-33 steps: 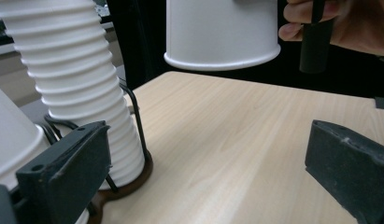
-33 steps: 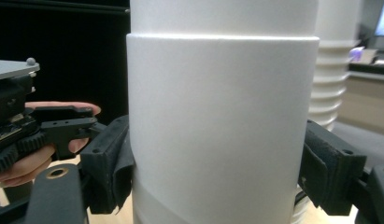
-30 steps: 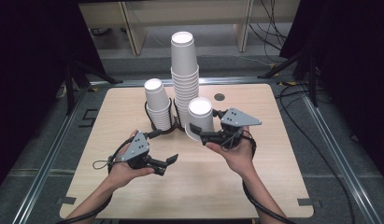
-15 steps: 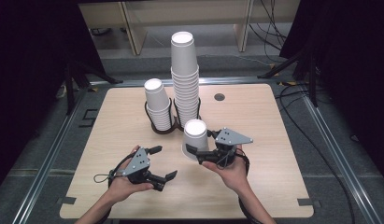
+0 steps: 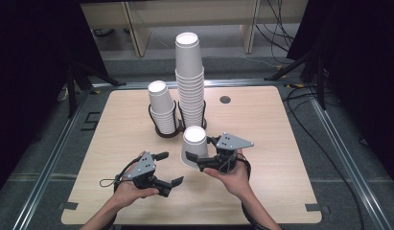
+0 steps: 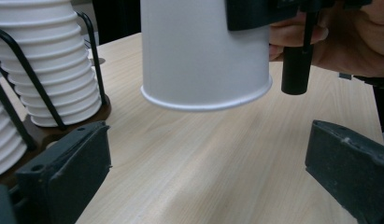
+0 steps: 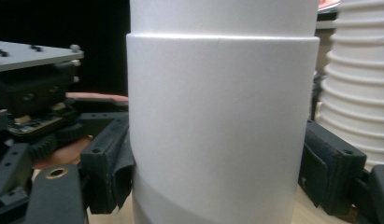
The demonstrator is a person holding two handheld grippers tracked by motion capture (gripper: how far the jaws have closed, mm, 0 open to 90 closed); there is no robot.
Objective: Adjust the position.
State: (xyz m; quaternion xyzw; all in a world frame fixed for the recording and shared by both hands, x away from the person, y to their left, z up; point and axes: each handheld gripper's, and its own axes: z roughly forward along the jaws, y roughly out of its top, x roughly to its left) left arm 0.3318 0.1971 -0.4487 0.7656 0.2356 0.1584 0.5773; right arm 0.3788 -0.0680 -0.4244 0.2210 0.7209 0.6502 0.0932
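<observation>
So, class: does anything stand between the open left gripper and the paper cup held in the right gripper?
Nothing visible does. The left gripper is open beside the cup, with bare table between. The right gripper grips the cup; the stacks stand behind.

A white paper cup (image 5: 194, 146) is hanging upside down, base up and rolled rim down, tilting slightly, just clear of the wooden table (image 5: 281, 143) in the left gripper view. It is sitting in front of the two stacks of like cups (image 5: 190, 81) standing in black wire holders, nearest the taller one. In the right gripper view a second rim line is showing around its wall.
</observation>
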